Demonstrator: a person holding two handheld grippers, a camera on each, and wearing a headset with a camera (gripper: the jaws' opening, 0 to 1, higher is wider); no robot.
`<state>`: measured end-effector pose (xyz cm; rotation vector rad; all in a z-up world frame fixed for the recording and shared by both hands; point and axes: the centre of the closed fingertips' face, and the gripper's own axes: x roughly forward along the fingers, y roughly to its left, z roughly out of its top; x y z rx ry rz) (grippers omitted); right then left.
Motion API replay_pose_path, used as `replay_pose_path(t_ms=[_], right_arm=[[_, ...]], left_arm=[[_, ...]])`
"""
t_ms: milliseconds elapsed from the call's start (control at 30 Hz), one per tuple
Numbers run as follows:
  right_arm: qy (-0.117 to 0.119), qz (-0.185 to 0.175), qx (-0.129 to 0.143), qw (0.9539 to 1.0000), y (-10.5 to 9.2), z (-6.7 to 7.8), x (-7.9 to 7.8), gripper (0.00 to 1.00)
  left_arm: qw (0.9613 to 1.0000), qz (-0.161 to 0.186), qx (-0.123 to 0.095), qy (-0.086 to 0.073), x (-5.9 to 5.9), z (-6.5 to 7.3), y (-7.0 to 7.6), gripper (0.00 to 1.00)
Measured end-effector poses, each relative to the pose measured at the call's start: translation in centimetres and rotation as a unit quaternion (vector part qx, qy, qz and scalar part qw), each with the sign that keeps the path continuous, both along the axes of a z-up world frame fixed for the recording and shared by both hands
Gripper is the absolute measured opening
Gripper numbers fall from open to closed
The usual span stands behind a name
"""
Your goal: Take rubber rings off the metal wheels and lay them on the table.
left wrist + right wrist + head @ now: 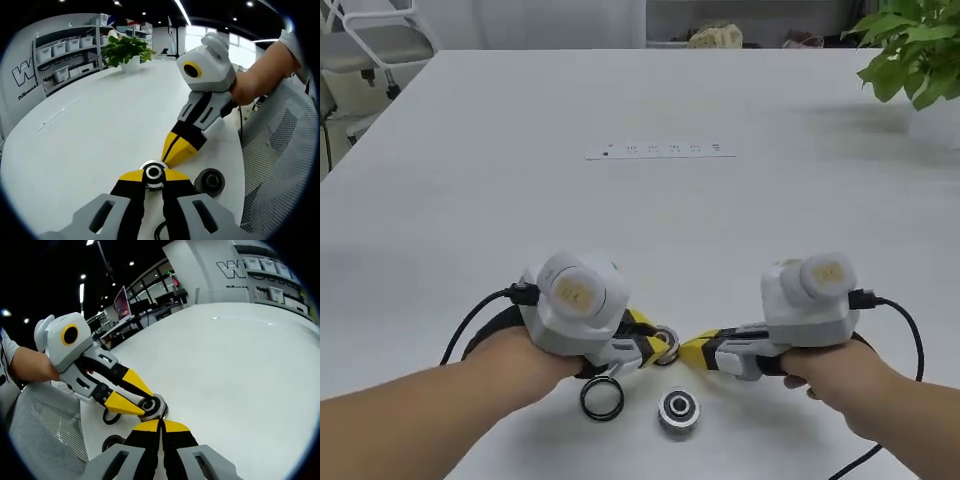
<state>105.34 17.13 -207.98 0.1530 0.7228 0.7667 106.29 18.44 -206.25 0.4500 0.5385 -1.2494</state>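
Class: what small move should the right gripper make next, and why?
Probably open the right gripper slightly and pinch the rim of the metal wheel: the left gripper clamps that wheel, and the right one's shut tips sit right beside it.

I see left tool [658,347]: pale grey housing, black jaws, yellow tips | right tool [692,350]: same colours | black cable [472,318] plugged into each housing

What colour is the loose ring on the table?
Black; the thin rubber ring shows best in head view.
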Motion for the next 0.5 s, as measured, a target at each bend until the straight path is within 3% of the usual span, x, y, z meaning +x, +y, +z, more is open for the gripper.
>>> replay_pose_path(t_ms=[433,467,500], right_arm=[[-0.005,-0.010,-0.002,0.9999,-0.21,0.19,0.27,0.00],[-0.013,-0.016,0.002,0.9998,-0.37,0.46,0.61,0.00],[-0.005,-0.027,0.015,0.9995,-0.49,0.79,0.80,0.00]], left_arm=[[1.0000,0.005,0.002,0.000,-0.06,-0.01,-0.04,0.07],[1.0000,0.004,0.002,0.000,-0.11,-0.02,-0.07,0.07],[1.0000,0.004,0.002,0.000,-0.13,-0.02,-0.09,0.07]])
